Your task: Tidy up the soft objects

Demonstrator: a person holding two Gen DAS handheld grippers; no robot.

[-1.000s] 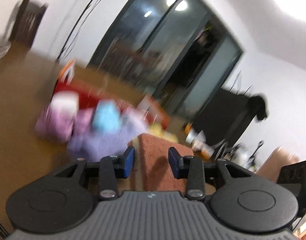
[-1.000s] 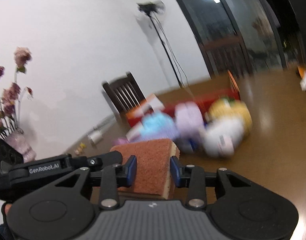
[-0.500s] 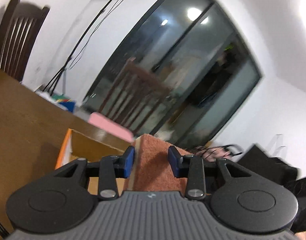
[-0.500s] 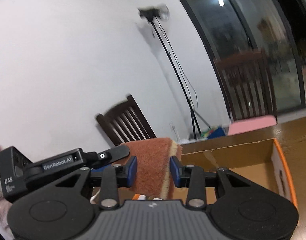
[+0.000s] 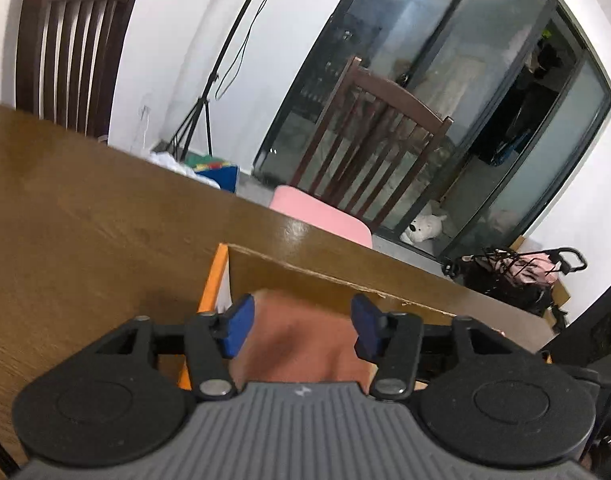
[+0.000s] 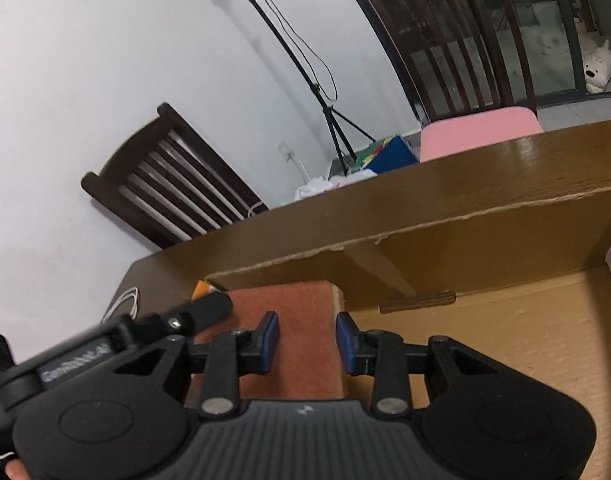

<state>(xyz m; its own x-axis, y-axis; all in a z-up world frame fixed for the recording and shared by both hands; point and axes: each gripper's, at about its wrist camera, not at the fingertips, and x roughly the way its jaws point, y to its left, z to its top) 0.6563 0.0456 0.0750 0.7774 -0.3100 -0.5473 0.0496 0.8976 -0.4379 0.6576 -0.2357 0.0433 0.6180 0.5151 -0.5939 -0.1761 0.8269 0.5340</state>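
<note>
Rust-brown sponge [image 6: 301, 336] hangs over the open cardboard box [image 6: 505, 340] on the desk [image 5: 85, 216], ready to drop in. The right hand-held gripper [image 6: 306, 342] pinches it; the left hand-held gripper [image 5: 301, 326], jaws just opening, stands clear of its sides, letting go.

blurred "GenRobot.AI" label – on left tool [image 6: 209, 308], partly legible
</note>
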